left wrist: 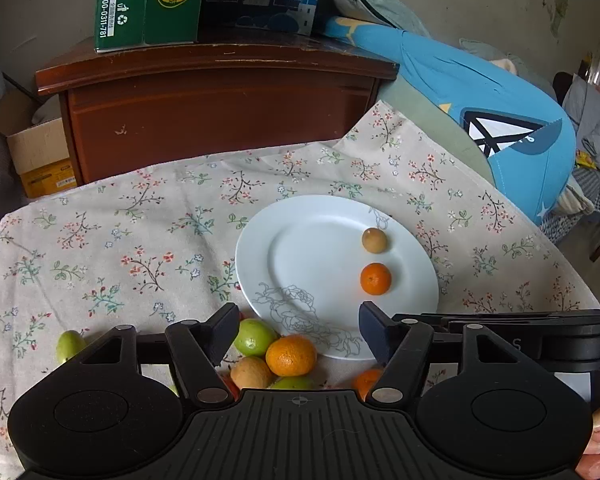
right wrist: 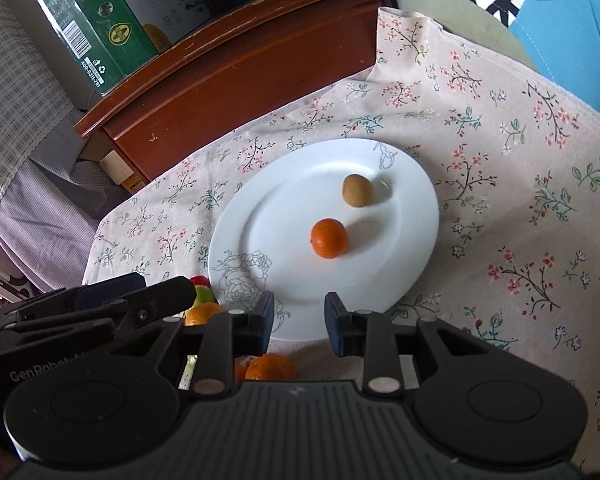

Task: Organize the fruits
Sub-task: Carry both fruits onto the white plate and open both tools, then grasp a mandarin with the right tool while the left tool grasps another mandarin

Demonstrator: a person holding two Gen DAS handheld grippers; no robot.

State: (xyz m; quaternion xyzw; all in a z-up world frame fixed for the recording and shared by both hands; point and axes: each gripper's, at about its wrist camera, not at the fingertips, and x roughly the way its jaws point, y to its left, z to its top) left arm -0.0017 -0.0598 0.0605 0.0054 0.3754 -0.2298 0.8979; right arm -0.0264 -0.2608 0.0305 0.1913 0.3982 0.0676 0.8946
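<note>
A white plate [left wrist: 300,216] [right wrist: 260,208] lies on the flowered cloth and holds a small orange [left wrist: 375,279] [right wrist: 329,238] and a brown round fruit [left wrist: 374,240] [right wrist: 357,190]. By the plate's near rim lies a pile: a green fruit [left wrist: 254,336], an orange [left wrist: 291,355], a brown fruit [left wrist: 251,372] and another orange [left wrist: 366,382] [right wrist: 270,366]. My left gripper [left wrist: 300,320] hangs open above this pile with nothing between its fingers. My right gripper [right wrist: 299,304] stands narrowly open over the plate's near rim, holding nothing.
A lone green fruit [left wrist: 70,345] lies to the left on the cloth. A brown wooden cabinet [left wrist: 220,120] with cartons [left wrist: 148,0] on top stands behind the table. A blue cushion [left wrist: 500,112] lies at the right. The other gripper [left wrist: 500,320] reaches in beside the left one.
</note>
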